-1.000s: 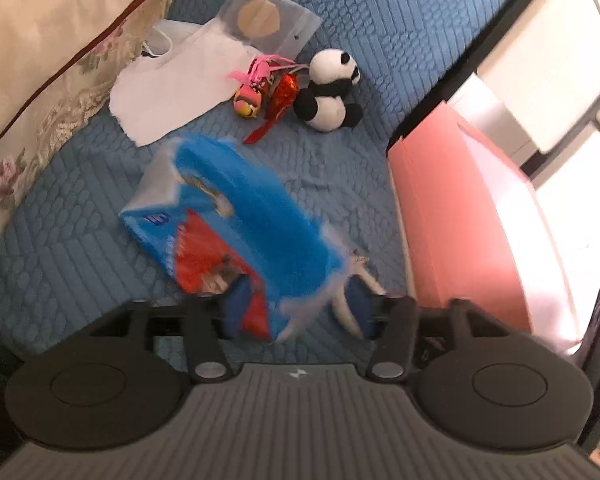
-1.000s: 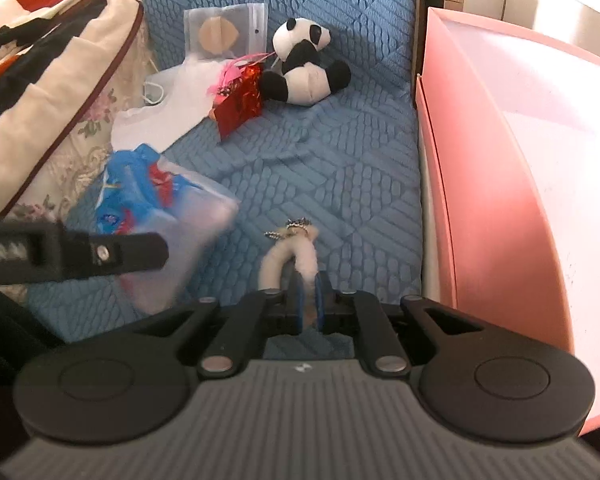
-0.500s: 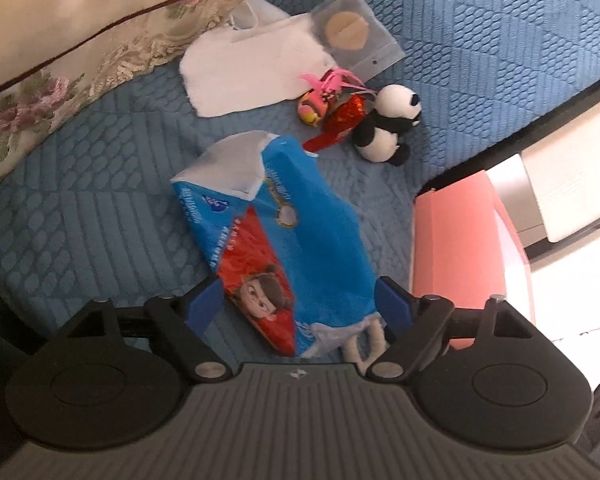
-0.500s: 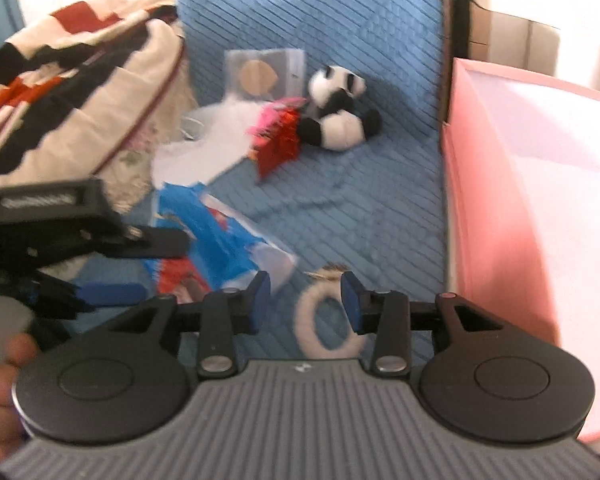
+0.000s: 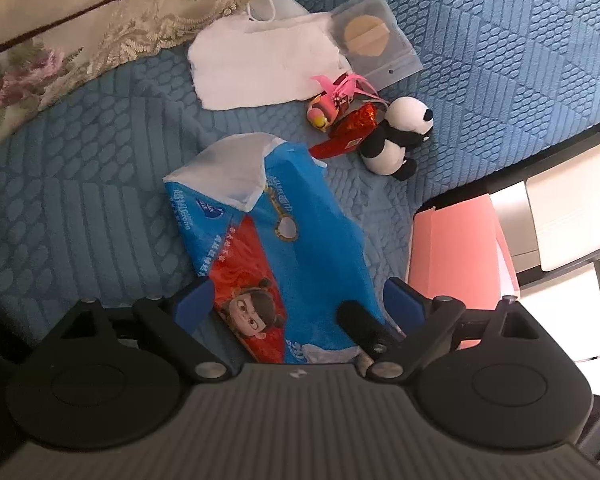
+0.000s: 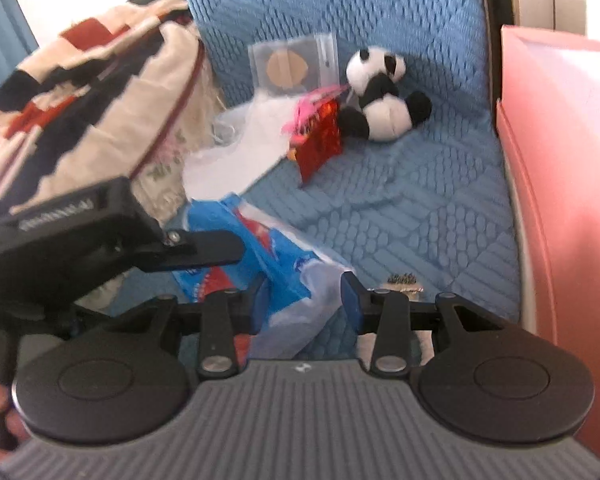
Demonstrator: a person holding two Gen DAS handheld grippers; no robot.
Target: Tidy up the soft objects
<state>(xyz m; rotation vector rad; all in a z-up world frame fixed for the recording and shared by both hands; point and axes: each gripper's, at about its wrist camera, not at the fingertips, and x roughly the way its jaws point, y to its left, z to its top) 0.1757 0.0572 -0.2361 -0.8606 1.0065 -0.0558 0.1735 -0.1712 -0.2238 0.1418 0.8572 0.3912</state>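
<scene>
A blue and red tissue pack (image 5: 276, 256) lies on the blue quilted bed cover (image 5: 80, 208). My left gripper (image 5: 298, 306) is open above the pack's near end, its blue fingers on either side and apart from it. My right gripper (image 6: 306, 300) is open over the pack's clear end (image 6: 300, 280); one of its fingers shows in the left wrist view (image 5: 360, 326). A panda plush (image 5: 398, 140), a red foil packet (image 5: 350, 130), a pink toy (image 5: 328, 106) and a white cloth (image 5: 260, 70) lie further away.
A pink storage box (image 6: 568, 184) stands along the bed's right edge, also in the left wrist view (image 5: 452, 256). A clear pouch with a tan disc (image 5: 374, 42) lies behind the cloth. Pillows and a patterned blanket (image 6: 80, 96) are on the left. A white fluffy ring (image 6: 400, 284) lies by the right gripper.
The left gripper let go of the tissue pack, opened wide and rose. The right gripper opened off the white fluffy ring and shifted left over the pack's end.
</scene>
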